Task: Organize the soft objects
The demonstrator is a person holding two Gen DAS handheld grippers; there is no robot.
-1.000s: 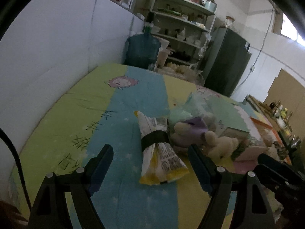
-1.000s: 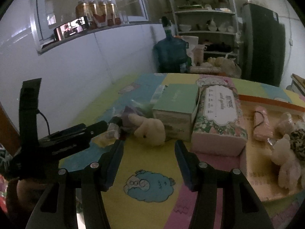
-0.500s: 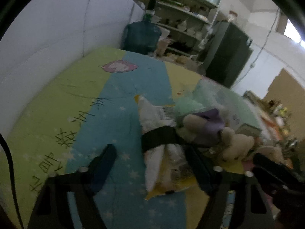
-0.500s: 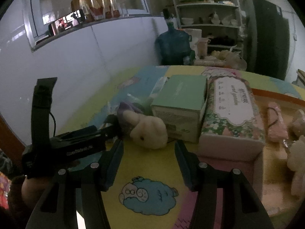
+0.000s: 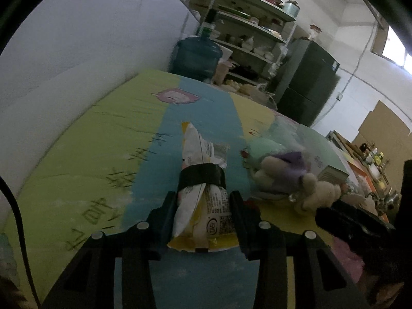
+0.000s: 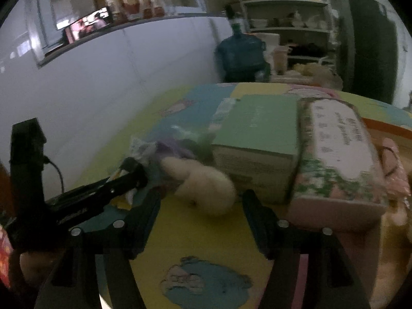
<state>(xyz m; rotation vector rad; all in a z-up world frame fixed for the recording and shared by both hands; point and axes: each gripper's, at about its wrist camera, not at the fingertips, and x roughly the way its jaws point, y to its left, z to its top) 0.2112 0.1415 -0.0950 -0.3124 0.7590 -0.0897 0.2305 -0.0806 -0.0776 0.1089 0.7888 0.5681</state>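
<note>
Clerk: Left wrist view, item one. Left tongs (image 5: 203,206) have just been closing and now pinch the near end of the snack packet (image 5: 200,193), which lies on the blue stripe of the desk (image 5: 103,154), well in from its edges.

Checker: Meaning?

Clerk: Likely the first pick-up is secured; lift not yet made.

Checker: Item two?

Clerk: Right tongs (image 6: 200,203) have just been opening; wide, nothing pressed, the cream plush toy (image 6: 206,188) just ahead between their tips, beside the green box (image 6: 257,139).

Checker: Pose?

Clerk: Both tilted downward toward the desk.
</note>
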